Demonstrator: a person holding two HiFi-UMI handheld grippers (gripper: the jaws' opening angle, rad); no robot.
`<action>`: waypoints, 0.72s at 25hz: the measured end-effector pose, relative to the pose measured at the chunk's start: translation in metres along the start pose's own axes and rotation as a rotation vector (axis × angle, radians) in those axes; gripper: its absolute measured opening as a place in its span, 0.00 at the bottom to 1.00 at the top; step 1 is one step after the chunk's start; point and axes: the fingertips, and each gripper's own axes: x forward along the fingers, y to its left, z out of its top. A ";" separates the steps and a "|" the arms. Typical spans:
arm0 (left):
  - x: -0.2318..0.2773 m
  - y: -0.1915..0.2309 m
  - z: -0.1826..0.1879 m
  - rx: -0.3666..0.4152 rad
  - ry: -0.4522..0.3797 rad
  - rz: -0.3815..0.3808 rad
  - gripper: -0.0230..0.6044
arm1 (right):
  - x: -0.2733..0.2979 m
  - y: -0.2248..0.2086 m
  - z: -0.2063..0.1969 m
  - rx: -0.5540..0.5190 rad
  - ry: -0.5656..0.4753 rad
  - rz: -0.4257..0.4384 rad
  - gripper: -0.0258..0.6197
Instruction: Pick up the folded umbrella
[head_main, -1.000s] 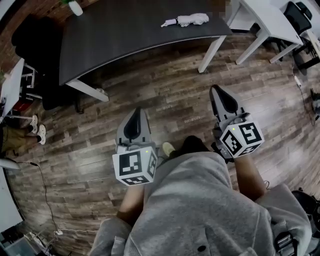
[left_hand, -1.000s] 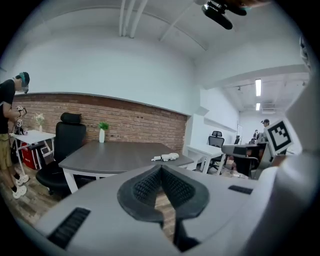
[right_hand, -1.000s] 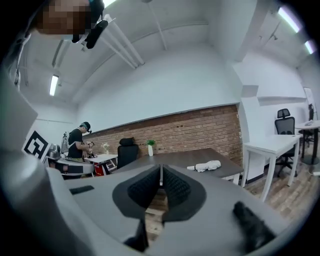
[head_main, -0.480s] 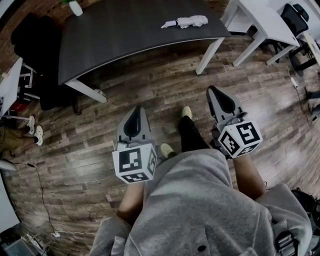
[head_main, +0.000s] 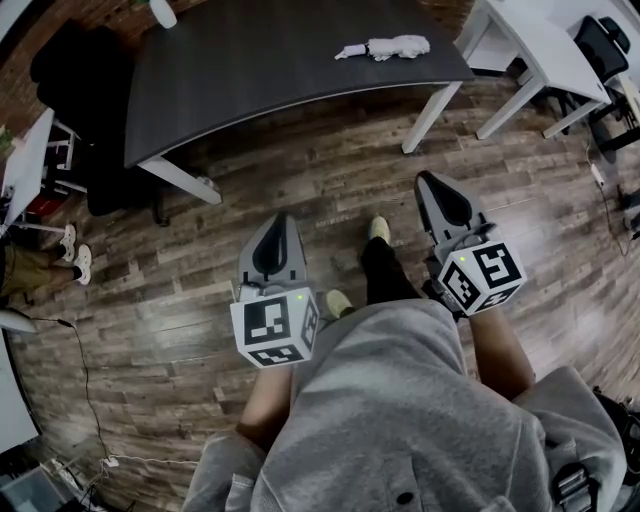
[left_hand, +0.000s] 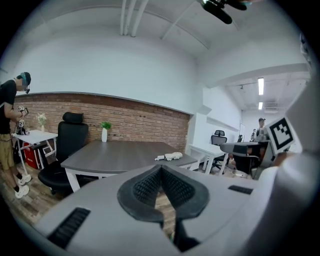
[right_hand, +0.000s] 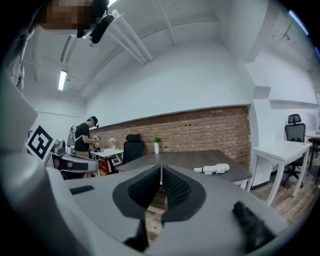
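While both grippers hang over the wood floor (head_main: 330, 165) on the near side of the dark table (head_main: 250, 70), the folded umbrella (head_main: 392, 46) lies on that table's top near its far right corner, well apart from either one. It is a pale, crumpled bundle with a short handle sticking out to the left, and nothing touches it. The left gripper (head_main: 279, 220) points toward the table with its jaws pressed together at the tips and nothing between them; its own view shows the ribbed black pads meeting in a line. The right gripper (head_main: 428, 183) sits a little farther forward and to the right, and its jaws are closed on nothing in the same way. Between the two grippers the person's leg and pale shoe (head_main: 378, 228) step toward the table, and a grey sweatshirt (head_main: 400, 410) fills the near part of the head view. A white vase with a green plant (left_hand: 104, 132) stands at the far left end of the table before a brick wall (left_hand: 140, 120). A black office chair (left_hand: 67, 145) sits off the table's left, and another person (left_hand: 9, 125) stands farther left beside a small white desk (left_hand: 35, 135). A white table (head_main: 535, 40) stands to the right.
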 end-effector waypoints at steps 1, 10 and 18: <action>0.003 0.000 -0.001 0.000 0.006 0.000 0.06 | 0.002 -0.001 0.000 -0.003 0.000 0.002 0.09; 0.039 -0.005 0.004 0.005 0.038 0.004 0.06 | 0.022 -0.031 0.004 0.006 -0.003 0.006 0.09; 0.095 -0.010 0.018 0.022 0.071 0.004 0.06 | 0.055 -0.070 0.010 0.008 -0.003 0.021 0.09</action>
